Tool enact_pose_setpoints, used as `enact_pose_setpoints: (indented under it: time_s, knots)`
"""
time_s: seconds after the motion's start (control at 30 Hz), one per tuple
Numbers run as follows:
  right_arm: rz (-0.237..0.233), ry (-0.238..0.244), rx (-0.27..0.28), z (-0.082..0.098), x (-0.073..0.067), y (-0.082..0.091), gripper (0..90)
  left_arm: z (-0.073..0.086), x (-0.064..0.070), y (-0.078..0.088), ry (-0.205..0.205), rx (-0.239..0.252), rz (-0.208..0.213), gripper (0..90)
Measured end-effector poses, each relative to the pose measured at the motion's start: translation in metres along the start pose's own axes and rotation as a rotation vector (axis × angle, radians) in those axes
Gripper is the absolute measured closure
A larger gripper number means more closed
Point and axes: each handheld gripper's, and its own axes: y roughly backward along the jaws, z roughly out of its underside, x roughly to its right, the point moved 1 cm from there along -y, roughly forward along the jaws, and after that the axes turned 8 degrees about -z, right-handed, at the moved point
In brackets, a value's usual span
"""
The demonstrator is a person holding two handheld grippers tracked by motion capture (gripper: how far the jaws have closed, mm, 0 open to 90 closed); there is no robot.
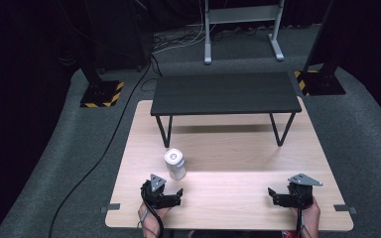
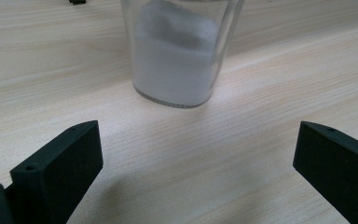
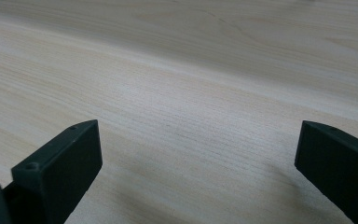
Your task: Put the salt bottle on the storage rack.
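No legible writing on any item. A clear jar (image 2: 175, 51) with a white lid, part-filled with white powder, stands upright on the wooden table (image 1: 238, 158), just ahead of my left gripper (image 2: 193, 158). Its jaws are spread wide, touching nothing. My right gripper (image 3: 196, 158) is likewise spread, holding nothing, well apart from the jar.
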Motion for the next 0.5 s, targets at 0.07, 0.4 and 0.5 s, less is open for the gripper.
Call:
enact_pose_setpoints:
  time_s: [0.07, 0.4, 0.5]
  knots:
    - [0.001, -0.001, 0.001, 0.0, 0.0, 0.0, 0.0, 0.001, 0.0, 0.0, 0.001, 0.002, -0.002, 0.4]
    - [0.002, -0.001, 0.003, 0.001, -0.001, 0.0, 0.0, 0.002, 0.011, -0.004, 0.005, 0.02, -0.04, 0.0]
    - [0.003, 0.003, 0.002, 0.001, -0.001, 0.0, 0.0, -0.001, 0.015, -0.009, 0.0, 0.023, -0.054, 0.0]
